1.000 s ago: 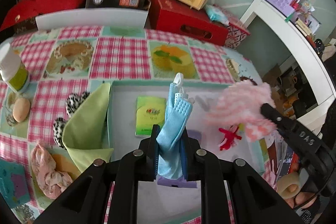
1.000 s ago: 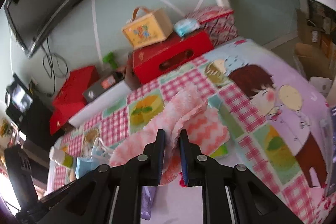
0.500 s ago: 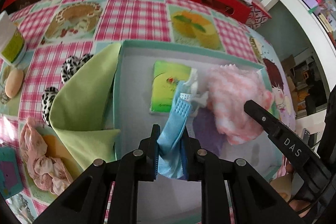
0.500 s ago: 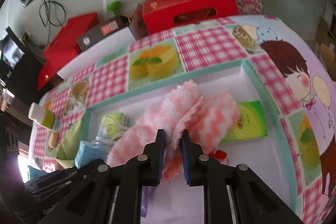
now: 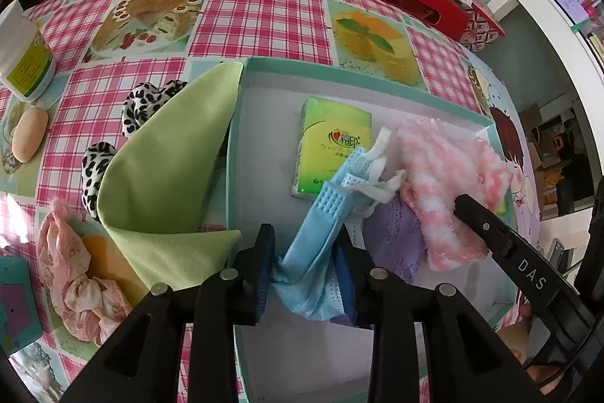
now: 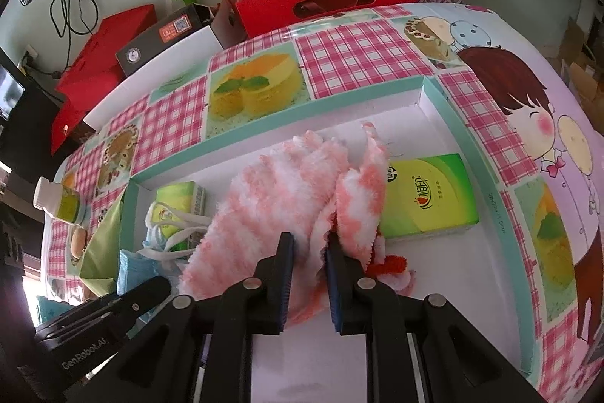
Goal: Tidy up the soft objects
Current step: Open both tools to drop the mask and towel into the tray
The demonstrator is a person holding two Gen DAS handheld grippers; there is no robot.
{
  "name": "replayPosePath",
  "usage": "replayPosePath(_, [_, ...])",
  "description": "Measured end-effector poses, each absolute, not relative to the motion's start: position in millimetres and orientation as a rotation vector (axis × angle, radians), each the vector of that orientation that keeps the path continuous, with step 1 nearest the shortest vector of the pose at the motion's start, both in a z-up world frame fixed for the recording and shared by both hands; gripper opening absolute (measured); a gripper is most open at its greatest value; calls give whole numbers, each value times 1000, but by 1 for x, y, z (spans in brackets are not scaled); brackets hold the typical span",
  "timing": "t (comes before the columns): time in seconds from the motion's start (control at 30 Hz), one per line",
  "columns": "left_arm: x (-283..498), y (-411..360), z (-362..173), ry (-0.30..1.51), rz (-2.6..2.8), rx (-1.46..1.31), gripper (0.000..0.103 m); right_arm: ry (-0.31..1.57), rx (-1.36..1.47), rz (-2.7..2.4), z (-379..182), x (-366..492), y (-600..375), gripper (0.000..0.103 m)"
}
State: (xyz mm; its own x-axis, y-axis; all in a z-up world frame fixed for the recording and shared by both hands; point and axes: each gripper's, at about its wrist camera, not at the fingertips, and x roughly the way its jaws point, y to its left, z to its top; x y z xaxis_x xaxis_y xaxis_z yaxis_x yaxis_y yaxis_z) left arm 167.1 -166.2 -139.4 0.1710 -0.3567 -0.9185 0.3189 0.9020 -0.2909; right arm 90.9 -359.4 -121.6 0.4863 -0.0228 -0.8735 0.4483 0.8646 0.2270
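Your left tool (image 5: 304, 265) has just been opening around the blue mask (image 5: 321, 233), now lying in the tray (image 5: 339, 70) (release step). Your right tool (image 6: 307, 265) pinches the pink towel (image 6: 287, 191); free it next.

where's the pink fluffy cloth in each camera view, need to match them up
Left wrist view: the pink fluffy cloth lies right of centre inside the teal-rimmed box, beside the blue face mask.
Right wrist view: it fills the centre, running down between the right tongs.
Shared landmark: the green tissue pack lying flat in the box, left of the cloth.
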Motion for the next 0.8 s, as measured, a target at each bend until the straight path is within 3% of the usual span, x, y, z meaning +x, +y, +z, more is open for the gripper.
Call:
replayPosePath(0.17, [164,-165,-132,1311,-488,-22,35,1021,456,-309,-113,88,-360,36])
replayPosePath(0.7, [155,-145,-77,1185,-526,-31,43,931,409,-324,-73,73,-350,43])
replayPosePath(0.8, [156,-144,-77,1190,-503,-30,49,948,412,-334,-76,74,-350,46])
